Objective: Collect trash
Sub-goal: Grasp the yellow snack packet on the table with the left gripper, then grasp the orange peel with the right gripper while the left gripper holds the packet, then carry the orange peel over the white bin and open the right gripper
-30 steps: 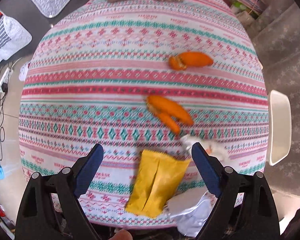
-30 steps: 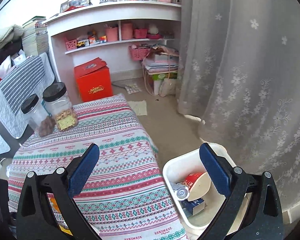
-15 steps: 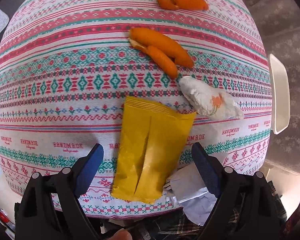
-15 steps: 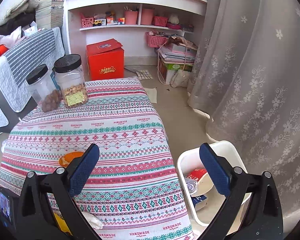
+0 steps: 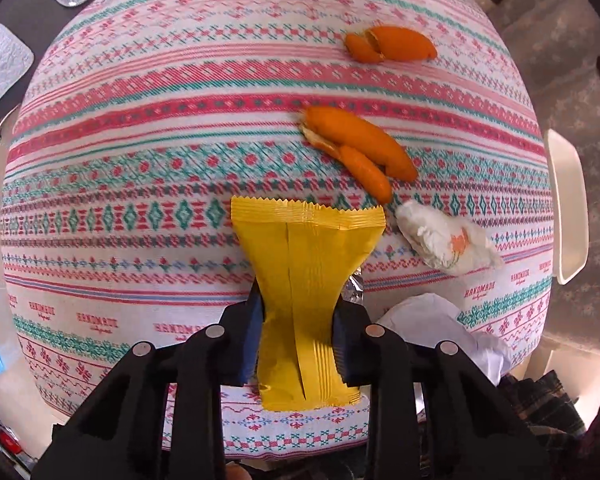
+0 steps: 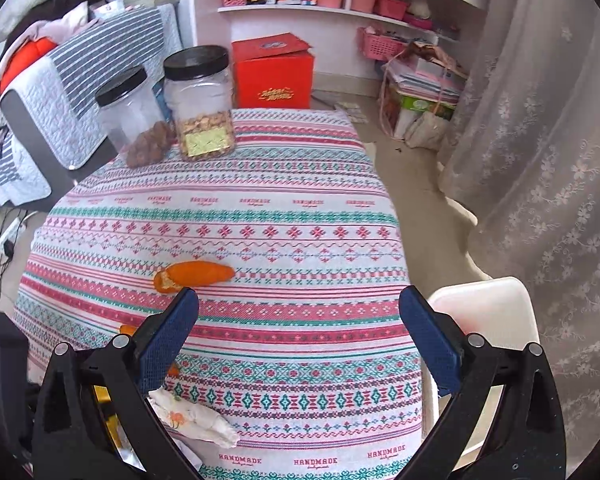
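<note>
My left gripper [image 5: 298,320] is shut on a yellow snack wrapper [image 5: 306,264] that lies on the patterned tablecloth [image 5: 140,160] near the front edge. Beyond it lie a long orange peel [image 5: 360,146], a second orange peel [image 5: 392,44] farther back, and a crumpled white tissue [image 5: 446,242] to the right. My right gripper [image 6: 300,340] is open and empty above the table, with the far orange peel [image 6: 196,274] and the tissue [image 6: 192,416] in front of and below it. A white trash bin [image 6: 488,312] stands on the floor at the table's right edge.
Two clear jars with black lids [image 6: 200,100] stand at the table's far end. White crumpled paper [image 5: 452,328] lies at the front right edge. A curtain [image 6: 540,160] hangs on the right; a red box [image 6: 276,72] and shelves stand behind.
My left gripper has moved forward over the yellow wrapper and shut on it. My right gripper has swung left and down toward the table, still open.
</note>
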Demonstrator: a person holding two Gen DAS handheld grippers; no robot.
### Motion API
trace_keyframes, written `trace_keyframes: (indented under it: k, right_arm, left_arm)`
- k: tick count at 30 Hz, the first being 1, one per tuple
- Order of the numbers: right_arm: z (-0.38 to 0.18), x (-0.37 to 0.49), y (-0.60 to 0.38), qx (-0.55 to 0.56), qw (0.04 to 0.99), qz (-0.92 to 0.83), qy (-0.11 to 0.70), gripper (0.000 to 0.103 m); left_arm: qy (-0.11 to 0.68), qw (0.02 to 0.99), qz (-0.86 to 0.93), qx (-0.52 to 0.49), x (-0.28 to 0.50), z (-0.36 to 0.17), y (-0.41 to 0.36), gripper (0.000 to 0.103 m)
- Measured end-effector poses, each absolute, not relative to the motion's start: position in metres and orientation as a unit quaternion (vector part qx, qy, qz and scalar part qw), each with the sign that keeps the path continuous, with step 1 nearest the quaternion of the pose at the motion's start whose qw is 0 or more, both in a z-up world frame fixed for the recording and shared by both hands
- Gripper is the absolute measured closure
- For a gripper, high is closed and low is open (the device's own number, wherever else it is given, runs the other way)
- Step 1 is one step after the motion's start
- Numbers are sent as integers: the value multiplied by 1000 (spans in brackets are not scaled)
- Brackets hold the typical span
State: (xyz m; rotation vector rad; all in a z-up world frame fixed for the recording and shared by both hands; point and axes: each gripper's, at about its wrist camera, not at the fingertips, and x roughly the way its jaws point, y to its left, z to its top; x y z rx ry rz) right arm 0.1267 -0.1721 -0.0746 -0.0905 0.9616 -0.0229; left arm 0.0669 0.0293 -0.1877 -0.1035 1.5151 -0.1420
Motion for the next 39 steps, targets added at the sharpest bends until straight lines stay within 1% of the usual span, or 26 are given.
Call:
trace_keyframes:
  k: [1,3,7,10,12,14,17,20,21,23,24,25,26,27,28,29,32,39]
  right_arm:
    - [-78,129,-167,-45,884,1,465,7]
    - [-83,130,-158,-45,881,31,470,7]
    - [-96,133,-133,-110,875,96,462,7]
    - [-106,145,-111,-181,861,139,454,13]
    - [-114,155,-93,-253,843,164,444,18]
    - [-124,165,-75,-312,813,195,451,26]
    - [-139,177,-56,-377,768,229,464,27]
    - [-153,186,-42,-403,736,253,482,28]
    - [-158,188,-39,-407,726,261,490,31]
    - [-172,193,-35,-407,704,274,513,46]
    - [-180,195,-34,-409,694,274,525,48]
    - [-187,196,-34,-413,686,271,534,54]
    - [-191,197,-33,-413,684,271,537,54]
    - [-188,198,-33,-399,690,278,536,59]
    - [-187,201,-35,-385,694,278,542,71]
    - [-186,202,-36,-377,696,276,546,80]
    - [-181,200,-38,-350,709,273,548,88]
    - [-141,198,-48,-230,799,209,515,90]
  left_arm:
    - [678,730,-62,-59,70,-180,37,77]
    - [659,745,-59,-87,77,-163,55,77]
    - [610,777,-57,-144,99,-119,95,78]
    - [581,795,-55,-167,110,-93,120,78]
    - [571,798,-54,-185,119,-85,130,78]
    - [567,798,-51,-198,121,-81,142,78]
    - [568,796,-44,-203,127,-84,153,78]
    - [573,792,-37,-205,129,-93,157,78]
    - [575,791,-37,-205,127,-94,160,78]
    - [580,789,-37,-202,128,-97,160,78]
    - [581,788,-37,-201,127,-98,160,78]
    - [581,788,-38,-201,127,-98,160,78]
    - [581,788,-38,-201,127,-97,161,78]
    - [580,788,-38,-201,127,-97,162,78]
    - [579,789,-37,-202,127,-97,163,78]
    - [579,789,-36,-201,127,-97,164,78]
    - [581,788,-32,-199,129,-100,165,78]
    - [557,805,-24,-203,134,-98,164,78]
